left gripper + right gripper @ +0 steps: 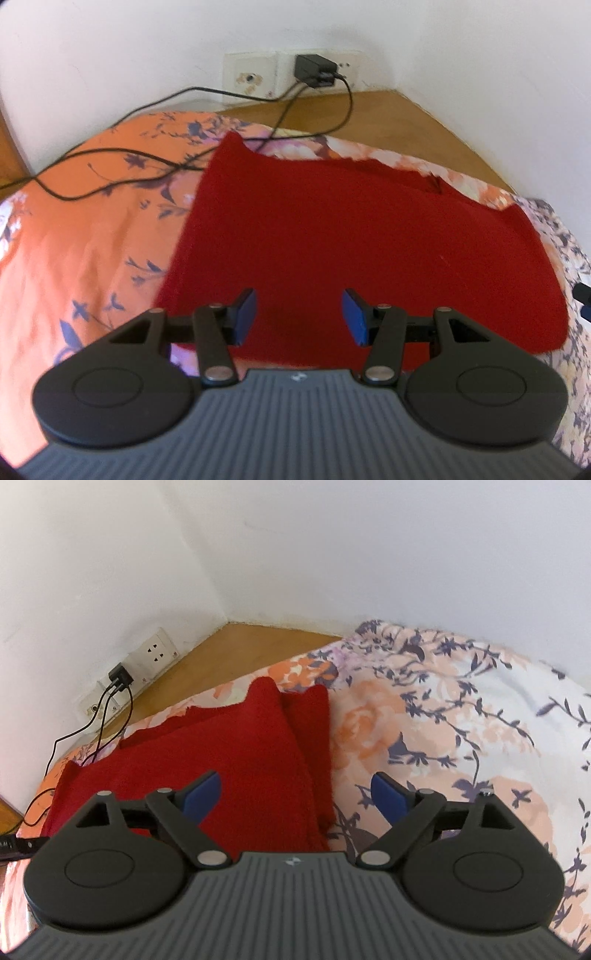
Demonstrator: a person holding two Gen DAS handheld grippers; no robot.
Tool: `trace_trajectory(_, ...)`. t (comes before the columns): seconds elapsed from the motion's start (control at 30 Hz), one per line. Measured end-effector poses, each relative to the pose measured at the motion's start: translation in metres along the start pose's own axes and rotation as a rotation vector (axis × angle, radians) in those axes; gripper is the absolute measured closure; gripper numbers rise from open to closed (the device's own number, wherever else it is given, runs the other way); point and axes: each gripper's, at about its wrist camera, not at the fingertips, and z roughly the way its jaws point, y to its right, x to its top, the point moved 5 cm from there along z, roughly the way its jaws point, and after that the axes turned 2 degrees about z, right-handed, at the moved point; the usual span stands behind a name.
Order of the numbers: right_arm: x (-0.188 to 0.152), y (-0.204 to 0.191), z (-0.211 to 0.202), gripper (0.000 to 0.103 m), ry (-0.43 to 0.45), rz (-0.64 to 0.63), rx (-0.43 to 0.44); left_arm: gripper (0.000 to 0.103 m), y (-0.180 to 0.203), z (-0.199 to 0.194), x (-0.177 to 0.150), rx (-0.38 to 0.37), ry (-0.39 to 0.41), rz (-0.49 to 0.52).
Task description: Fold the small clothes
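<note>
Tools (299, 317) (295, 797) — two, both spread — above one red garment (351, 240).

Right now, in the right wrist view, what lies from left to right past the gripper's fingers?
Black cables → charger plugged into the wall socket → red garment → floral bedsheet.

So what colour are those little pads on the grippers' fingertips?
Blue pads, clearest in the right wrist view.

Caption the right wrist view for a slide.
Open right claw hovers over the edge of a red garment on a floral bedsheet.
</note>
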Motion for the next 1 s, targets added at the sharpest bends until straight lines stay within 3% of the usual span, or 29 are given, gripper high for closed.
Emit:
trace_trajectory(0.57,-0.017,0.006,0.034,0.009,-0.152,-0.019,0.034,0.050,0.044,0.011,-0.024,0.020,-0.064,0.081)
trace_trajectory(1.0,-0.024,-0.010,0.055,0.008,-0.232,-0.061,0.123,0.050,0.055,0.021,-0.028,0.051,-0.089,0.119)
